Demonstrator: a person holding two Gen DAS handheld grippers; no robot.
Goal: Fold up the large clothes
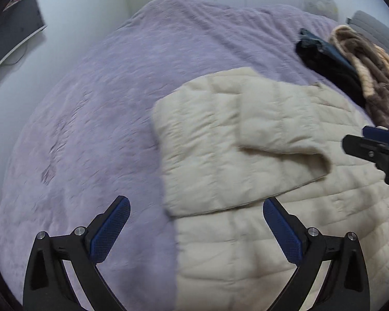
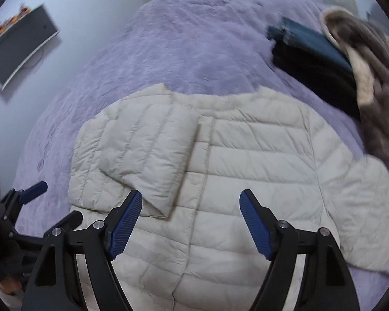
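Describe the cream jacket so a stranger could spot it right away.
Start at the purple bed. The jacket lies flat near its close edge, one sleeve folded over its front. It is the only pale quilted garment; the pile beyond it is dark and furry.

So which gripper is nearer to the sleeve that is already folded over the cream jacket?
Left. The left gripper hangs open just below the folded sleeve, at its lower edge. The right gripper is open over the jacket front, further to the right.
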